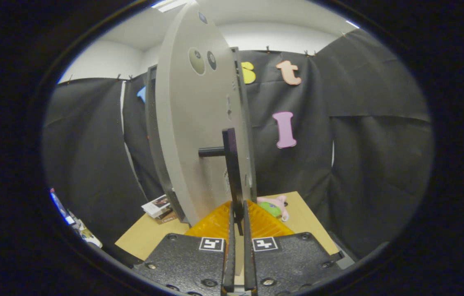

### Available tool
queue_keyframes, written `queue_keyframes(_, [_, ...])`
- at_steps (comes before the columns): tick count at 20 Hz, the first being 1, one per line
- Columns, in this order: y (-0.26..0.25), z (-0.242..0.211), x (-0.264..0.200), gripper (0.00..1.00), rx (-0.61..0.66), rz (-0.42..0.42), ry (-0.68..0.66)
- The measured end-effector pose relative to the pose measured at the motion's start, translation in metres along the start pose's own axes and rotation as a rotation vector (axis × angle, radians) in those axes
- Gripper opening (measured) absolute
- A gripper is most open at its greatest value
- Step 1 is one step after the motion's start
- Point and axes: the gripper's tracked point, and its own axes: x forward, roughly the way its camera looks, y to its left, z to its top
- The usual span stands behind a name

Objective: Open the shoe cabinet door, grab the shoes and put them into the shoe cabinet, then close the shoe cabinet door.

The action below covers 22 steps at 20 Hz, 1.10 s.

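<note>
The shoe cabinet's grey door [191, 135] stands right in front of me, seen almost edge-on and swung out from the dark cabinet frame [151, 135] behind it. A black bar handle [232, 164] stands off the door on a short black post [210, 152]. The bar's lower end runs down between my orange fingers [215, 224]. My gripper [238, 207] is shut on this handle, with both fingers pressed against its sides.
The cabinet stands on a light wooden table [149, 240]. A pink and green plush toy [274, 205] lies on the table just right of the door's foot. A small stack of booklets [158, 207] lies to the left by the cabinet's base.
</note>
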Motion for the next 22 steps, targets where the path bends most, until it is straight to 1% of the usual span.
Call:
queue_keyframes(1, [-0.02,0.003,0.004,0.08,-0.007,-0.028,-0.001])
queue_keyframes(2, [-0.039,0.011,0.001,0.06,-0.023,-0.031,-0.001])
queue_keyframes(3, [-0.046,0.009,0.004,0.04,-0.015,0.008,0.008])
queue_keyframes(4, [-0.044,0.011,0.005,0.04,0.0,0.046,0.01])
queue_keyframes(6, [-0.043,0.009,0.006,0.04,-0.026,0.09,0.015])
queue_keyframes(9, [-0.045,0.011,0.005,0.04,-0.108,0.086,0.0])
queue_keyframes(13, [-0.045,0.007,0.004,0.04,-0.109,0.114,0.013])
queue_keyframes(19, [-0.051,0.007,0.001,0.05,-0.108,0.077,0.003])
queue_keyframes(20, [-0.054,0.01,0.0,0.06,-0.105,0.067,-0.006])
queue_keyframes(22, [-0.06,0.013,-0.009,0.15,-0.106,0.038,-0.017])
